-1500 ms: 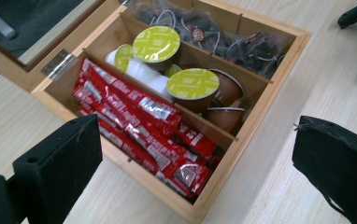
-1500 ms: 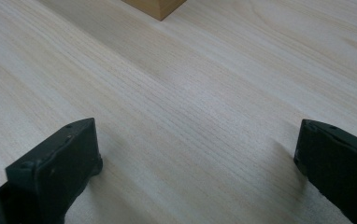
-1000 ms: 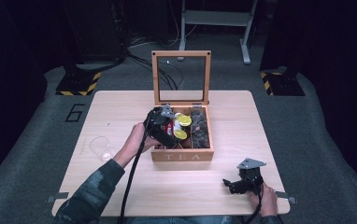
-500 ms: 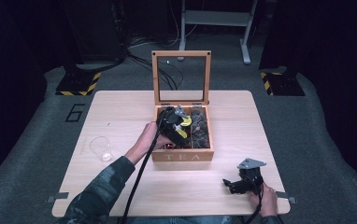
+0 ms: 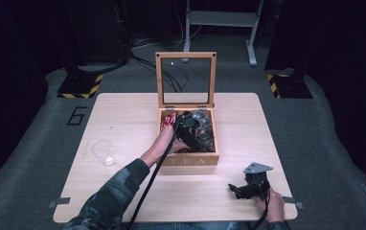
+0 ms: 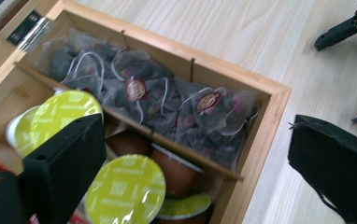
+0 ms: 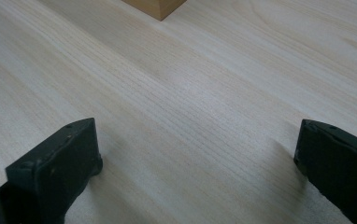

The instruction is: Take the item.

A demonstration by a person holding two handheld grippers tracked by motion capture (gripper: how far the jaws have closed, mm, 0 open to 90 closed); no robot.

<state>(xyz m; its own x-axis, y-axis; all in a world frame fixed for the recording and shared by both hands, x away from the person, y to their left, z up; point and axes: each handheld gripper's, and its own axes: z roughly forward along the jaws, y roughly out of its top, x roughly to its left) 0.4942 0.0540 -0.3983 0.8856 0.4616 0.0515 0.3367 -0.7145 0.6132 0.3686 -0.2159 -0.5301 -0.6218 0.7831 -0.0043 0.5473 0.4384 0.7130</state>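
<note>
Left hand-held gripper [image 5: 190, 128] hovering over the wooden tea box [image 5: 188, 159] in the high view, jaws spread wide and gripping nothing; in the left gripper view, one jaw hanging over the capsules, the other out past the box's outer wall above the desk [image 6: 242, 32]. Covering much of the box's inside in the high view, so contents hard to make out there. Further left on the desk, lying well apart from the box, a small clear item [image 5: 102, 152], too faint to identify. Showing in the left gripper view: green-lidded capsules [image 6: 125, 192] crowding the near compartments, several partly hidden behind the left jaw and cut off at the bottom edge; something red [image 5: 168, 119] barely peeking at the box's left side, unidentifiable. Beyond a thin divider, clear-wrapped tea bags [image 6: 208, 108] filling the far row, labels too small to read. Standing upright behind the box, the glass-paned lid [image 5: 186, 79]. Right hand-held gripper [image 5: 242, 189] resting low near the desk's front right corner, jaws wide apart and empty, held by a hand partly cut off at the frame's bottom. In the right gripper view, bare wood grain between the jaws, with just a corner of the box [image 7: 157, 7] at the top edge.
</note>
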